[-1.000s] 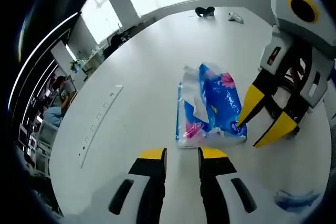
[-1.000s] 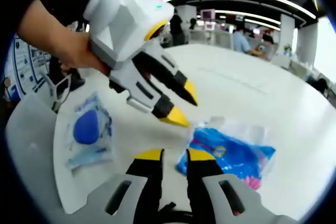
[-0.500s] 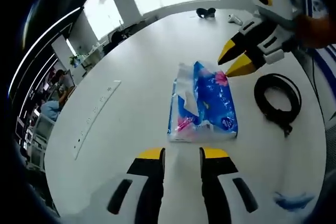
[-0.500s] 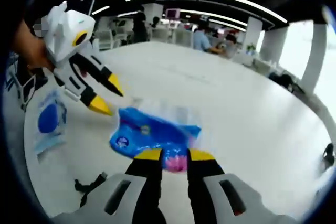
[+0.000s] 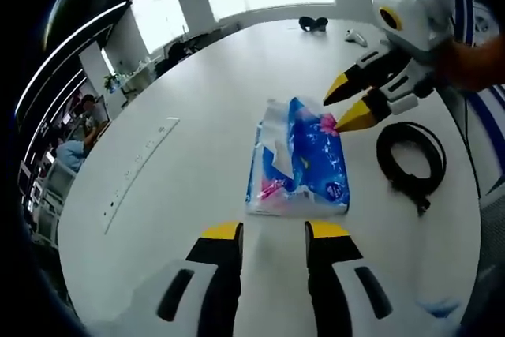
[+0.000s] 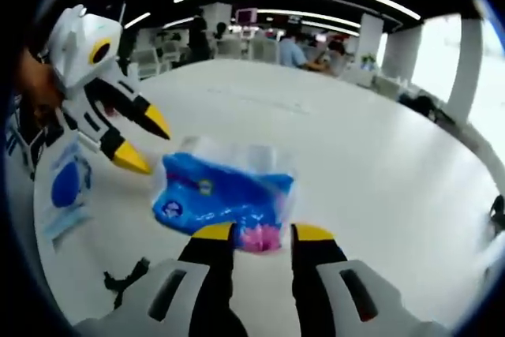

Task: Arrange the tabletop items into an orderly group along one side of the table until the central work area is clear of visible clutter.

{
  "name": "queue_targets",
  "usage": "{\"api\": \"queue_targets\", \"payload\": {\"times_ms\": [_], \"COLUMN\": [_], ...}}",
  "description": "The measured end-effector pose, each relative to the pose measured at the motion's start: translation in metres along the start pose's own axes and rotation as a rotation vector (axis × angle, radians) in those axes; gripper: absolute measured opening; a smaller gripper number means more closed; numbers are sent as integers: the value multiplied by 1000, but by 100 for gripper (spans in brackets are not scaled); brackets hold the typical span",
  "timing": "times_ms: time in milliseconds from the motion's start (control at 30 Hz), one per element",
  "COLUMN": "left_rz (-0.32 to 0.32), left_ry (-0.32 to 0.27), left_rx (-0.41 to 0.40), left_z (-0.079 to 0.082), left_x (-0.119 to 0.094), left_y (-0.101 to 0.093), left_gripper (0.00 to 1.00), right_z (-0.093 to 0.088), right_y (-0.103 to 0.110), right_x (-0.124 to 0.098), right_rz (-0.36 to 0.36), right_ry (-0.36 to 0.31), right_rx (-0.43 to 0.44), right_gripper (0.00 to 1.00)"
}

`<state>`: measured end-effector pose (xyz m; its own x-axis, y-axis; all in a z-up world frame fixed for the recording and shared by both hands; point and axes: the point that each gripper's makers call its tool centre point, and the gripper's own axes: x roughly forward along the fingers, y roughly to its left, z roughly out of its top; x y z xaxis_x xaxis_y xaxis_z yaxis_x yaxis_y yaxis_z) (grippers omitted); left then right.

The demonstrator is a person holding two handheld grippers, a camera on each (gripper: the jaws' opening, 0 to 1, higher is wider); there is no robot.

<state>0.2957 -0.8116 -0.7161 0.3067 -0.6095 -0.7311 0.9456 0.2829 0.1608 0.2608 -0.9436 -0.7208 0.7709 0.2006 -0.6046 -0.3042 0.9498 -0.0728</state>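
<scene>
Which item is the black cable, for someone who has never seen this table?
Start at the big white oval table and find the blue tissue pack at its middle. Beside the pack, just under the right gripper, lies the black cable. It is the one dark coiled loop, unlike the bright flat pack.

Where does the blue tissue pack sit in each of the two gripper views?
Left gripper view: the tissue pack lies at the picture's middle, just beyond this view's own jaws, with the right tool at its far right corner.
Right gripper view: the pack lies just left of centre, its pink end at the right tool's jaws.
Shared landmark: the coiled black cable, at lower left in the right gripper view.
</scene>
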Motion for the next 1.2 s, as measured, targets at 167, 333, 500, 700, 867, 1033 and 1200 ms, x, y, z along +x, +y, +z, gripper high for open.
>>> {"api": "queue_targets", "payload": {"times_ms": [167, 333, 500, 700, 867, 1033, 1200], "left_rz": [-24, -57, -84, -93, -95, -87, -80], "left_ry": [-9, -26, -11, 11, 27, 37, 67], "left_rx": [-31, -80, -130, -196, -228, -237, -265], "left_z": [1, 5, 5, 3, 2, 3, -2], "left_x": [1, 3, 8, 11, 14, 14, 16], "left_y": [-6, -15, -25, -30, -30, -27, -26], "left_gripper": [36, 43, 47, 47, 44, 39, 25], "right_z": [-5, -10, -12, -14, -17, -18, -12], "right_y": [-1, 2, 7, 11, 12, 12, 4], "right_x": [5, 6, 5, 3, 1, 0, 3], "right_rz": [18, 53, 74, 87, 86, 81, 57], "right_ry": [0, 5, 12, 25, 34, 43, 18], "right_rx": [54, 92, 98, 69, 53, 54, 68], "right_gripper": [37, 41, 39, 29, 21, 14, 13]}}
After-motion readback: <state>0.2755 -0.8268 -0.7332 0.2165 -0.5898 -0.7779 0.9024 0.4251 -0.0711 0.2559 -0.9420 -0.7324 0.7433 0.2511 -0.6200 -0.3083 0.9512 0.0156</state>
